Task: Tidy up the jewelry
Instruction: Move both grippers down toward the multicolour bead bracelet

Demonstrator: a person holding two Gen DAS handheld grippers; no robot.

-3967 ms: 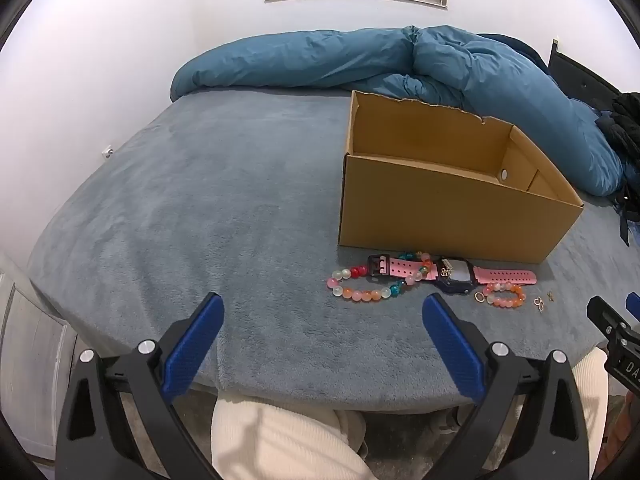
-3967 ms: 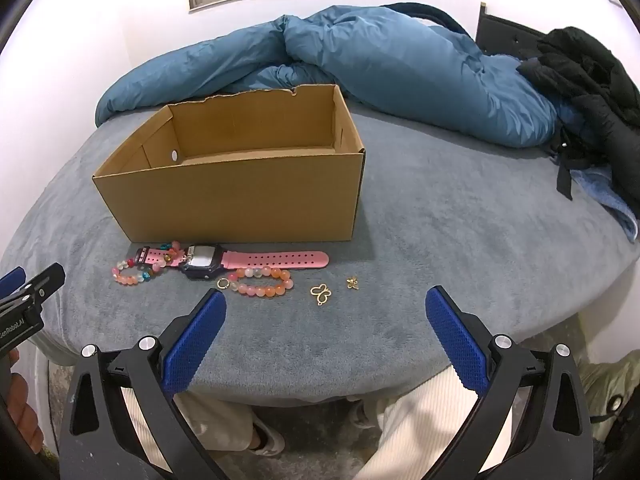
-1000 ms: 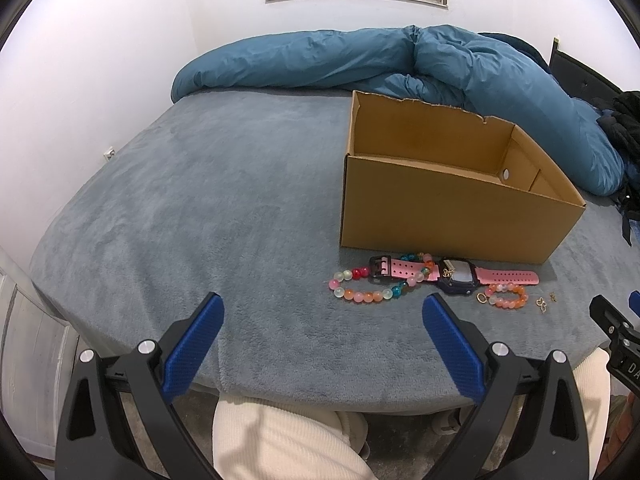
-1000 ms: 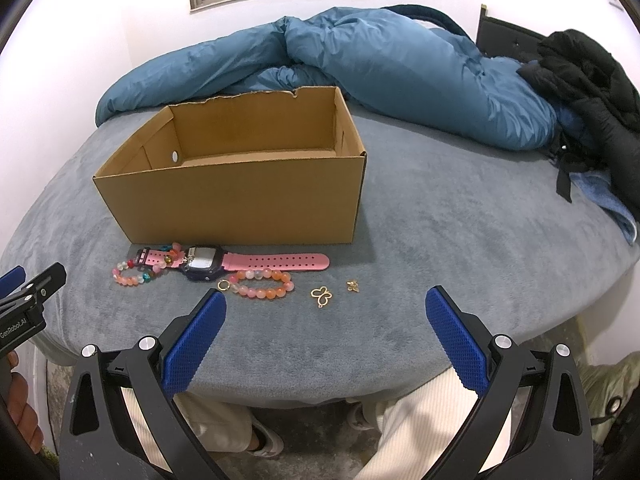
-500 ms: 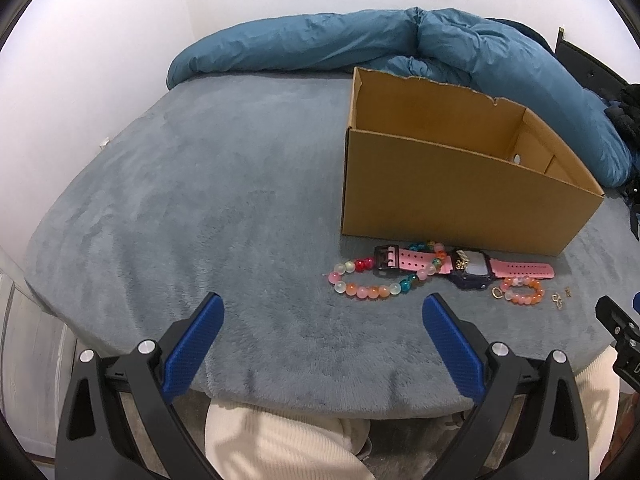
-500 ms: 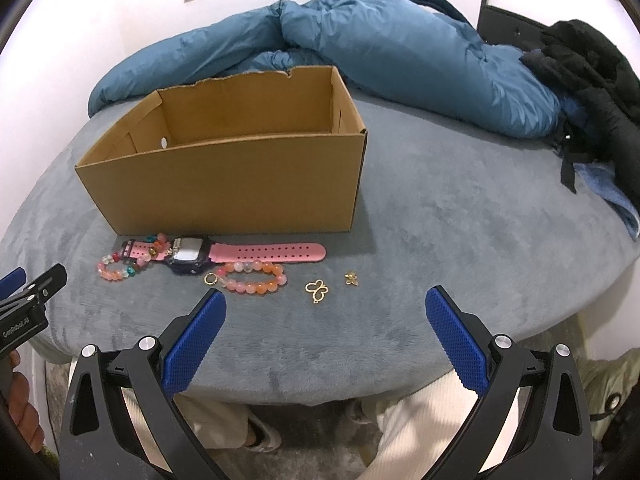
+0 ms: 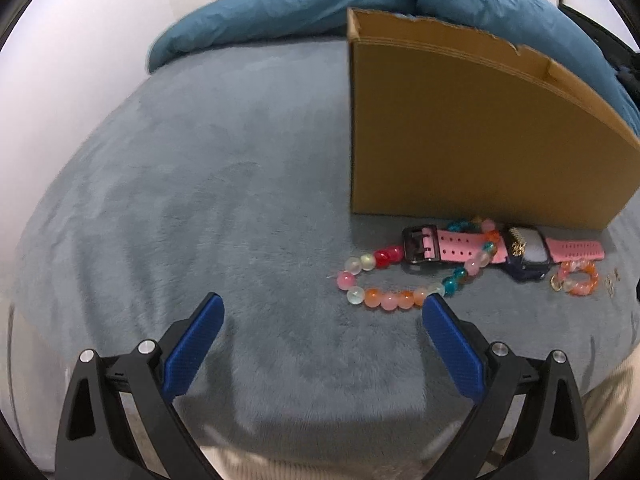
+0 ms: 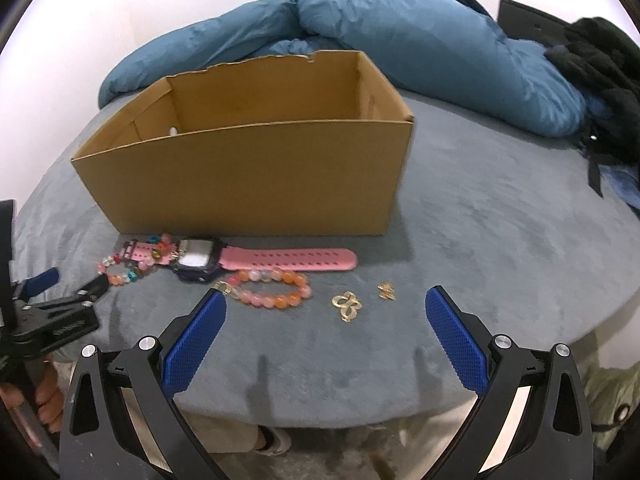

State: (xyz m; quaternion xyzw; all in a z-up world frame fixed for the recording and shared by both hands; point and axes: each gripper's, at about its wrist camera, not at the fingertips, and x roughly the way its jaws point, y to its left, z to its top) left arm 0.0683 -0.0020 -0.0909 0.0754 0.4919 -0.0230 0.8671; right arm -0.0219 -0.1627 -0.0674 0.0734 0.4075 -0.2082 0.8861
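Observation:
An open cardboard box (image 7: 460,132) (image 8: 248,168) stands on the grey bed. In front of it lie a pink-strapped watch (image 7: 524,250) (image 8: 280,259), a multicoloured bead bracelet (image 7: 384,298) (image 8: 120,276), an orange-pink bead bracelet (image 7: 578,278) (image 8: 272,290), a gold butterfly-shaped piece (image 8: 347,305) and a small gold piece (image 8: 386,291). My left gripper (image 7: 322,310) is open and empty, low over the bed, its right finger close to the multicoloured bracelet. My right gripper (image 8: 326,308) is open and empty, near the orange-pink bracelet and gold pieces.
A blue duvet (image 8: 400,40) lies bunched behind the box. Dark clothing (image 8: 600,64) lies at the far right. The bed's front edge (image 8: 320,412) runs just under my grippers. The left gripper also shows in the right wrist view (image 8: 60,300).
Both grippers have moved forward and down toward the jewelry. The box and jewelry look larger and closer. Both grippers stay open.

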